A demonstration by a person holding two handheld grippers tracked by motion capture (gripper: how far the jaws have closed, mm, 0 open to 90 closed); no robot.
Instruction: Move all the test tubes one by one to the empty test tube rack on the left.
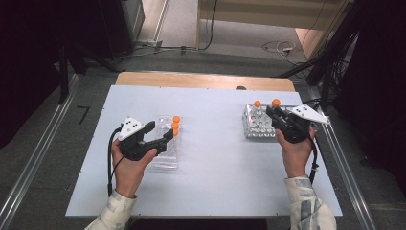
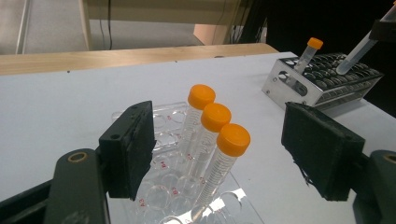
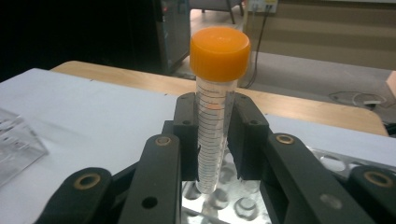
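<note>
Item 1: clear graduated tube (image 3: 214,135) with an orange screw cap (image 3: 219,52). Held upright in the right gripper (image 3: 212,140), whose jaws are closed tight on the tube's body below the cap. Its conical tip hangs just above the wells of the metal rack (image 3: 322,163); in the left gripper view the same tube (image 2: 356,55) slants over the rack, tip close to the holes but not seated.

Item 2: metal rack (image 1: 253,125), at the far right of the white table (image 1: 215,158), many round wells. 1 other orange-capped tube (image 2: 306,52) stands in it, leaning, at the far-left corner as the high view shows it.

Item 3: clear plastic rack (image 2: 163,186), left of centre on the table. Holds 3 orange-capped tubes (image 2: 212,140) in a row, all leaning the same way, caps close together.

Item 4: left gripper (image 1: 160,136), in the person's left hand, over the clear plastic rack. Jaws stand wide apart, nothing between the pads; the 3 tubes lie just beyond them.

Item 5: right gripper as seen from above (image 1: 276,115), in the right hand, at the metal rack's near-right edge.
</note>
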